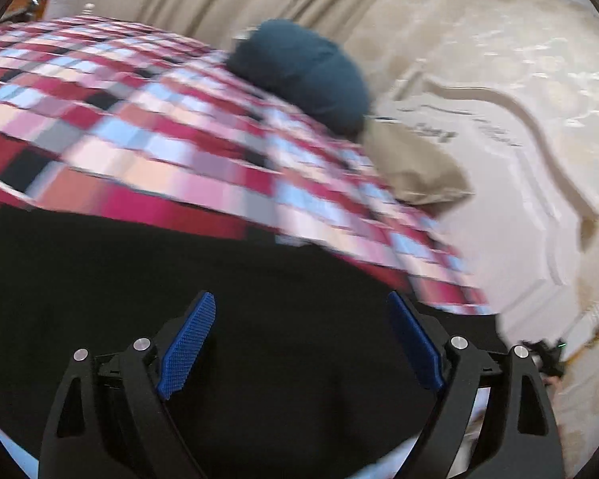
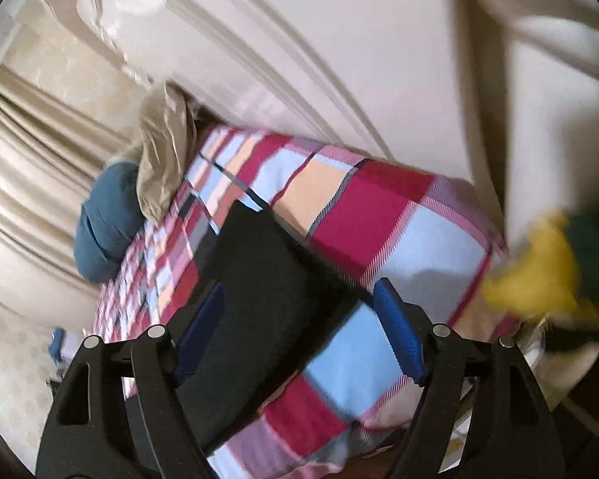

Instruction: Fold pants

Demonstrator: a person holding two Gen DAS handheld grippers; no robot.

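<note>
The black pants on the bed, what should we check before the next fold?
1. Left hand-held gripper open: ok, blue pads wide apart over the black pants.
2. Right hand-held gripper open: ok, the pants lie between its fingers, ungripped.
3. Pants on the checked bedspread: ok.
4. Pants flat and smooth: cannot tell, the cloth is dark and blurred.
5. Blue bundle and tan pillow out of the way: ok, they sit far up by the headboard.

The left gripper (image 1: 299,343) has its jaws spread wide, blue pads (image 1: 187,345) facing inward. The right gripper (image 2: 299,335) is likewise spread wide, holding nothing.
</note>
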